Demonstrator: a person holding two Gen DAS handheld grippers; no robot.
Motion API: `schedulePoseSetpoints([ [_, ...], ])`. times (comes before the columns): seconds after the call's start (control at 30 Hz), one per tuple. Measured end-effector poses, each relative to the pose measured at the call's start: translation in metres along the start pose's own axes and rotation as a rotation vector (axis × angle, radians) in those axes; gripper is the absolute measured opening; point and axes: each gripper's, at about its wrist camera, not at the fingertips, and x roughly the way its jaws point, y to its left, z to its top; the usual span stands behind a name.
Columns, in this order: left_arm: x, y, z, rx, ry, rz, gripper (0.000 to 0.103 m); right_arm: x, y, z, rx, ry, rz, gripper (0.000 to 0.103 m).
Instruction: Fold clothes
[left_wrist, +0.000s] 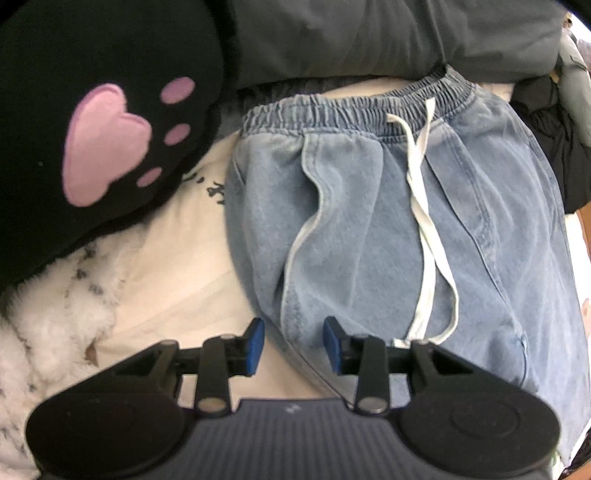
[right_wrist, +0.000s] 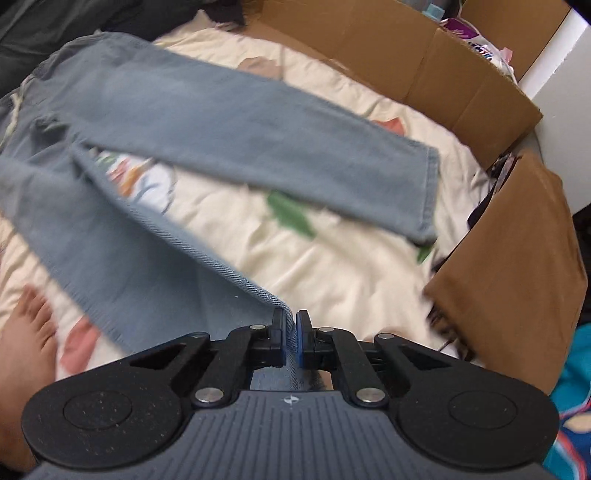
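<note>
From the left wrist camera, the pair of light blue denim trousers (left_wrist: 369, 206) lies spread on a cream printed bedsheet (left_wrist: 177, 266), its gathered elastic waistband (left_wrist: 332, 110) at the far end and a white drawstring (left_wrist: 428, 229) trailing down over the front. The left claw (left_wrist: 293, 349) hovers at the near left edge of the trousers with its blue pads (left_wrist: 255, 345) standing apart; denim shows in the gap between them, but the pads do not press on it. To the left rests a black plush cushion with a pink paw print (left_wrist: 107, 144), and below it a patch of white fluffy fabric (left_wrist: 55, 325). A dark grey garment (left_wrist: 369, 33) lies across the top, beyond the waistband.

From the right wrist camera, the right claw (right_wrist: 291, 341) is clamped tight on the hem of one trouser leg (right_wrist: 122, 236), which rises off the bed in a taut fold toward the pads; this part is blurred. The other trouser leg (right_wrist: 258, 136) lies flat across the sheet, its cuff pointing right. The sheet here shows coloured printed patches. Brown cardboard box flaps (right_wrist: 461, 74) stand along the far and right sides of the bed. A person's bare foot (right_wrist: 26, 332) rests on the sheet at the lower left.
</note>
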Motion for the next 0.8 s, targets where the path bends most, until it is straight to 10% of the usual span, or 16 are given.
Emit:
schedulePoseSetpoints([
  [0.43, 0.008, -0.006, -0.005, 0.007, -0.014, 0.018, 0.038, 0.101, -0.039, 0.033, 0.078, 0.130, 0.017, 0.003],
  [0.8, 0.006, -0.008, -0.004, 0.021, -0.022, 0.022, 0.038, 0.105, -0.043, 0.061, 0.006, 0.083, 0.007, 0.003],
])
